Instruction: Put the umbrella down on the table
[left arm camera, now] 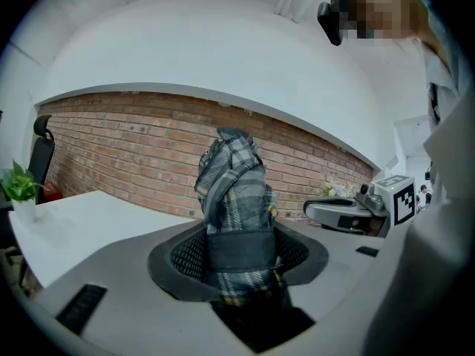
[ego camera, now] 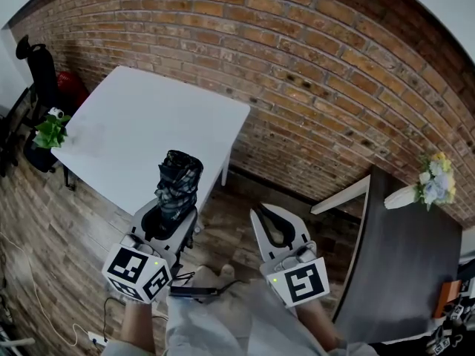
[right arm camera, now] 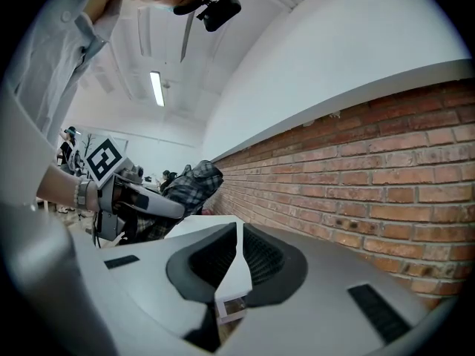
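Note:
The umbrella (ego camera: pixel 178 180) is folded, grey plaid with a dark strap around it. It stands upright between the jaws of my left gripper (ego camera: pixel 169 215), which is shut on its lower part, just in front of the near edge of the white table (ego camera: pixel 148 124). In the left gripper view the umbrella (left arm camera: pixel 236 199) rises out of the left gripper (left arm camera: pixel 237 251), with the white table (left arm camera: pixel 82 213) to the left. My right gripper (ego camera: pixel 261 215) hovers beside it over the floor, tips together and holding nothing. In the right gripper view the right gripper (right arm camera: pixel 239 232) is shut, and the umbrella (right arm camera: pixel 189 184) shows at left.
A brick wall (ego camera: pixel 312 58) runs behind the white table. A dark table (ego camera: pixel 408 258) with a bunch of flowers (ego camera: pixel 434 180) stands at the right. A potted plant (ego camera: pixel 50 132) and a black chair (ego camera: pixel 41 69) sit left of the white table. Cables lie on the wooden floor (ego camera: pixel 44 228).

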A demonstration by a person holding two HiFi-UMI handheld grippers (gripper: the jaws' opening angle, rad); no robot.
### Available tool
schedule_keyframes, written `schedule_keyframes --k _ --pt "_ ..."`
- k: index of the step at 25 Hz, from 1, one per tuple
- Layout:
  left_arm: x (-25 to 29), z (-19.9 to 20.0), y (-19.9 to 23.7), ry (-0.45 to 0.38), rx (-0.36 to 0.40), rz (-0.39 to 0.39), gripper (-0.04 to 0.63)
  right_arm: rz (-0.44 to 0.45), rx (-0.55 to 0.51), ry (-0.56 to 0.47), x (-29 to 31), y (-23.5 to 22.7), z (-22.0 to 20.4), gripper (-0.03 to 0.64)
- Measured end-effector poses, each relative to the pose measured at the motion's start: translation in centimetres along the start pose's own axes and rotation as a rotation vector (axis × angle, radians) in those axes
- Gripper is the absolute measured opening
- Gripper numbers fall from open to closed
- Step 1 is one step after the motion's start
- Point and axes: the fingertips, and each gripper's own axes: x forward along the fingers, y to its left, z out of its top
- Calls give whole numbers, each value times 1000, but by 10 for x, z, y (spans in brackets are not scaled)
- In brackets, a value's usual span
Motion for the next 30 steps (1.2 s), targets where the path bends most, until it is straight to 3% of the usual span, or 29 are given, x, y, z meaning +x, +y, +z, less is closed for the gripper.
schedule_keyframes --k 15,30 --pt "78 -21 64 125 61 10 227 -34 9 64 23 -12 -25 57" --pt "204 -89 136 365 103 32 227 -80 34 140 45 -30 -60 57"
